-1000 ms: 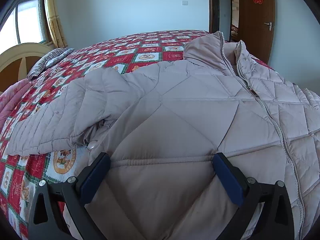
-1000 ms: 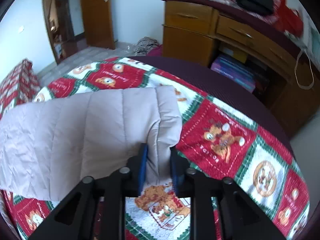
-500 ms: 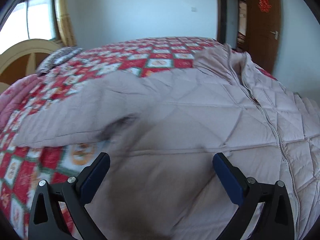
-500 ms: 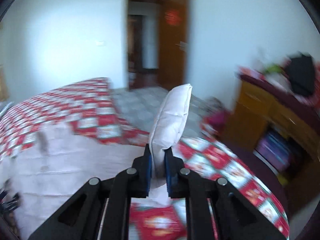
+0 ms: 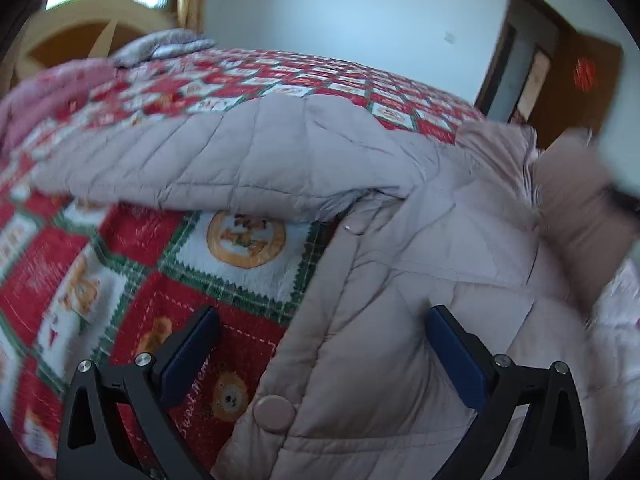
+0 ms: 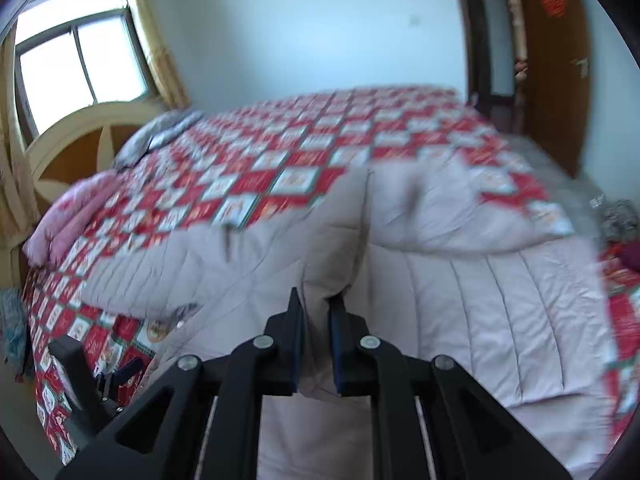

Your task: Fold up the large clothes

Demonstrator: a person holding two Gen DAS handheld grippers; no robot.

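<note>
Jacket [image 6: 460, 300] lies on the bed [image 6: 320, 140], frame centre; pillows [image 6: 72, 216] at left edge, door [image 6: 560, 60] upper right.

The bedspread [image 5: 224, 344] shows cursive "Sweet mem…" — the rest is blurred.

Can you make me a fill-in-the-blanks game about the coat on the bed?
1. The right tongs are shut on the coat's ____.
2. The left tongs are ____, gripping nothing.
3. The coat lies on a quilt checked white and ____.
4. A round ____ sits between the left tongs.

Missing words: sleeve; open; red; button
</note>
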